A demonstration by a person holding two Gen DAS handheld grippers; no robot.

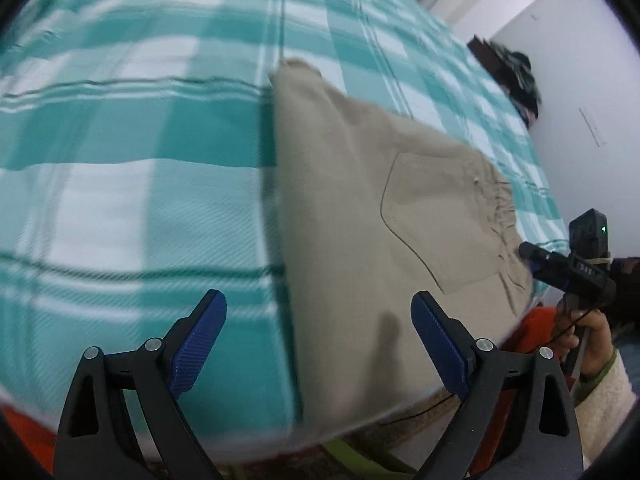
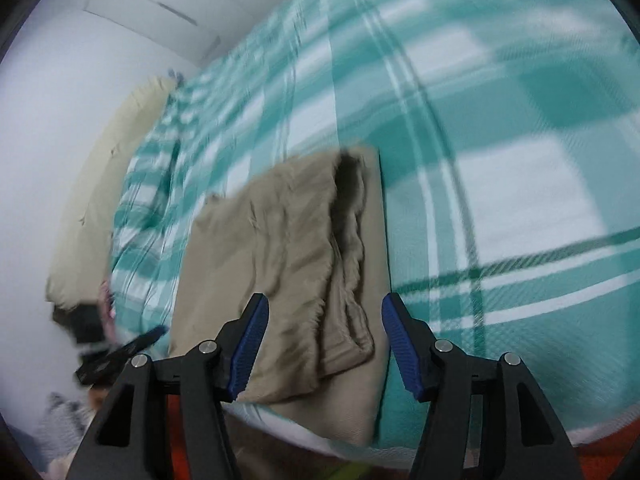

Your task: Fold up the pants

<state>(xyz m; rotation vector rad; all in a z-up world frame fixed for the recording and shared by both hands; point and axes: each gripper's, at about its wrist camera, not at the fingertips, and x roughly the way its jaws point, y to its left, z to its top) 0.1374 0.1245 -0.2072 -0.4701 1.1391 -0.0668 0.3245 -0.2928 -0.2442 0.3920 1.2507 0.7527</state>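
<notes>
Left gripper (image 1: 318,344) is wide open and empty; the pants (image 1: 380,208) lie just right of it on the bed (image 1: 120,184), long axis running away. Right gripper (image 2: 324,344), also open and empty, hovers right over their near end, probably closer. Blurry; no readable writing.

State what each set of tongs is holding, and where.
Nothing. Left tongs and right tongs both gape open above the khaki pants.
</notes>
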